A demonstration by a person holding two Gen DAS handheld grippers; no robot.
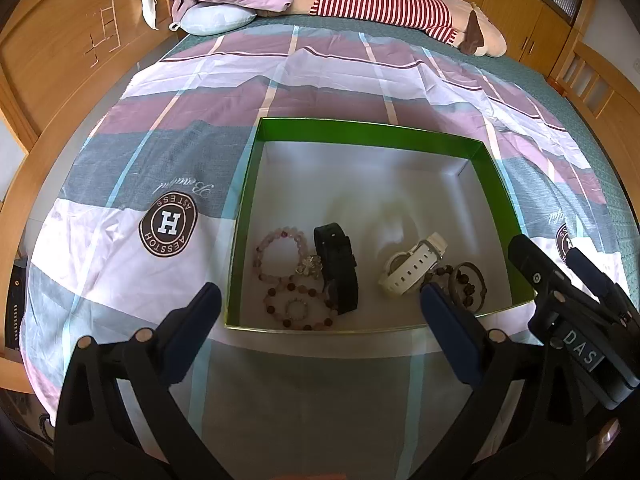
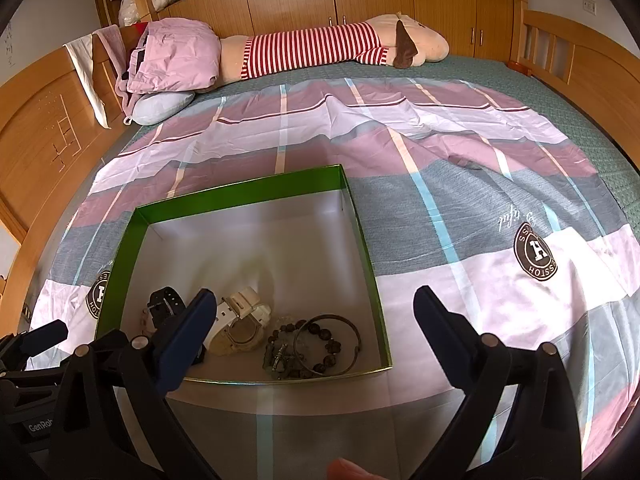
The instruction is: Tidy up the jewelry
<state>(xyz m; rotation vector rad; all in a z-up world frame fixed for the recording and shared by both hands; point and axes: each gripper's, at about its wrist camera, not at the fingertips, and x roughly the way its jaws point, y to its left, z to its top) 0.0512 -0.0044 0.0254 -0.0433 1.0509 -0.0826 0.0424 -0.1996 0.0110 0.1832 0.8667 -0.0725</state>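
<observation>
A green-walled box with a white floor sits on the bed. Inside lie a pink bead bracelet, a darker bead bracelet, a black watch, a white watch, and dark bead bracelets with a metal bangle. My left gripper is open and empty, just before the box's near edge. My right gripper is open and empty, above the box's near right part; it also shows in the left wrist view.
The box rests on a plaid pink, grey and white sheet. A striped plush toy, a pink garment and a blue pillow lie at the far side. Wooden headboard and cabinets surround the bed.
</observation>
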